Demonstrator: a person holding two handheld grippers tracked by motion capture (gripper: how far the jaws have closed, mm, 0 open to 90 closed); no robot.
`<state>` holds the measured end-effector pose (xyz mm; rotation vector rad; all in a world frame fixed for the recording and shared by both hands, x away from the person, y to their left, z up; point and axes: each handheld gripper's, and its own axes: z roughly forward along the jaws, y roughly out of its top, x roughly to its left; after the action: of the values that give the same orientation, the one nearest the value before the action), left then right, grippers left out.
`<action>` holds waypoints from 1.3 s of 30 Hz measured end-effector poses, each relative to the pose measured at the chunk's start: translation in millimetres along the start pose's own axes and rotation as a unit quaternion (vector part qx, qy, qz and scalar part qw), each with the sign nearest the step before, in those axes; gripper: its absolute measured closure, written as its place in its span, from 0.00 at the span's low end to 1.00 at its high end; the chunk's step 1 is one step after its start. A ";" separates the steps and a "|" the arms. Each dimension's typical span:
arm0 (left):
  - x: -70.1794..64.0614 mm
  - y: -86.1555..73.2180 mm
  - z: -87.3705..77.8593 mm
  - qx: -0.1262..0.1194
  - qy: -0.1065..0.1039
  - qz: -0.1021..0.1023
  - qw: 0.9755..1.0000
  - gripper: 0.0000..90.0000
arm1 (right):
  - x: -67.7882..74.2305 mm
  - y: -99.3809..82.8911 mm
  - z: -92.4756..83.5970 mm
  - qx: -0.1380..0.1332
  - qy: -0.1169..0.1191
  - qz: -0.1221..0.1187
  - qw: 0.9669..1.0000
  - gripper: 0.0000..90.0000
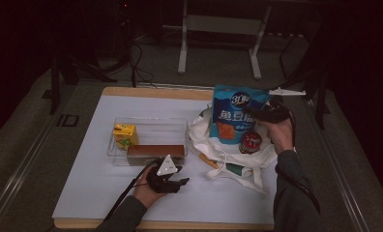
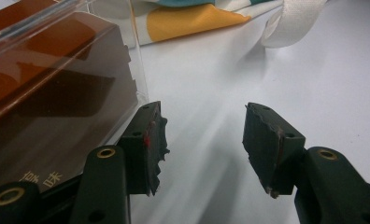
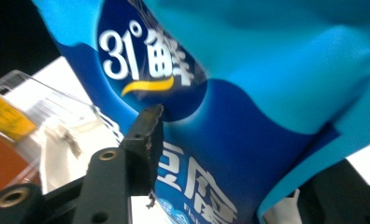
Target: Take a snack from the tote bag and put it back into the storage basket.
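The right gripper [image 1: 266, 115] is clamping the blue snack pouch [image 1: 234, 116] upright above the tote bag [image 1: 238, 159]; unpacking is underway, the red can [image 1: 250, 142] remaining. The left gripper [image 2: 202, 140] is idling half-open beside the clear tray [image 1: 151, 126].

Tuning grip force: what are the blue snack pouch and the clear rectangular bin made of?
Blue snack pouch: looks like glossy printed plastic film; it shines and creases in the right gripper view. Clear rectangular bin: seems rigid transparent plastic; its contents show through, with glare on the walls.
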<state>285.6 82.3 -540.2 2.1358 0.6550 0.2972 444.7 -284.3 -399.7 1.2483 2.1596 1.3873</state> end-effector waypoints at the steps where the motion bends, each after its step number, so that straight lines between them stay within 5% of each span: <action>1: -0.1 0.0 0.1 0.000 0.000 0.000 1.000 0.53 | 0.8 1.4 -0.4 -0.004 0.006 -0.001 1.000 0.55; 17: -1.2 0.6 1.6 0.007 0.003 0.004 1.000 0.53 | 25.5 21.4 13.5 -0.009 0.042 -0.014 0.999 0.79; 25: -1.3 0.7 1.9 0.009 0.003 0.003 1.000 0.53 | 28.6 20.3 15.4 -0.004 0.059 0.009 0.998 0.96; 39: -1.5 0.9 2.6 0.010 0.003 0.003 1.000 0.53 | 32.0 21.5 10.0 -0.005 0.073 0.043 0.996 1.00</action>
<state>285.7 79.3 -540.9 2.1575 0.6565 0.3012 443.2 -249.7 -380.0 1.2864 2.2154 1.5666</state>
